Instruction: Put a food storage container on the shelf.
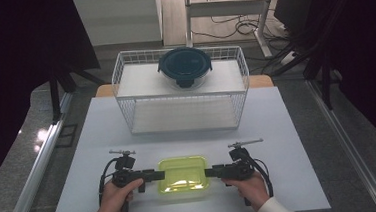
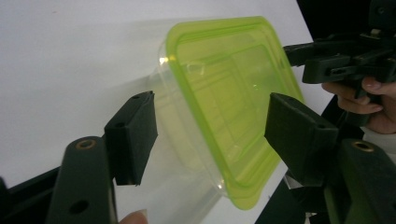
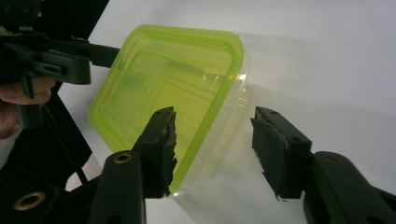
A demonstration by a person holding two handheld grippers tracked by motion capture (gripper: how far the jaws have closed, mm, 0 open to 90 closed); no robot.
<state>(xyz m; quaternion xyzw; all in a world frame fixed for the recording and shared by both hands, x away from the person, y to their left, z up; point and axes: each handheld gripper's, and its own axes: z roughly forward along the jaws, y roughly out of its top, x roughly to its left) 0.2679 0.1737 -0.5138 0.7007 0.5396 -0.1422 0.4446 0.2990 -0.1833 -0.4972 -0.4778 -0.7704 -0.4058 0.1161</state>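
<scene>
A white rectangular table carries a white wire basket shelf at its far side, with a round dark-lidded glass container on top. Near the front edge sits a clear rectangular plastic box with a lime-green lid. The left gripper and right gripper flank its short ends, jaws spread wide around the box's end without clamping.

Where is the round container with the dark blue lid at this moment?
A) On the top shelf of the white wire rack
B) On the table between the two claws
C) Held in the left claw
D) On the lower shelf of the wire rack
A: the round container with the dark blue lid sits on the top shelf of the white wire rack, far from the green-lidded container between the claws.
</scene>
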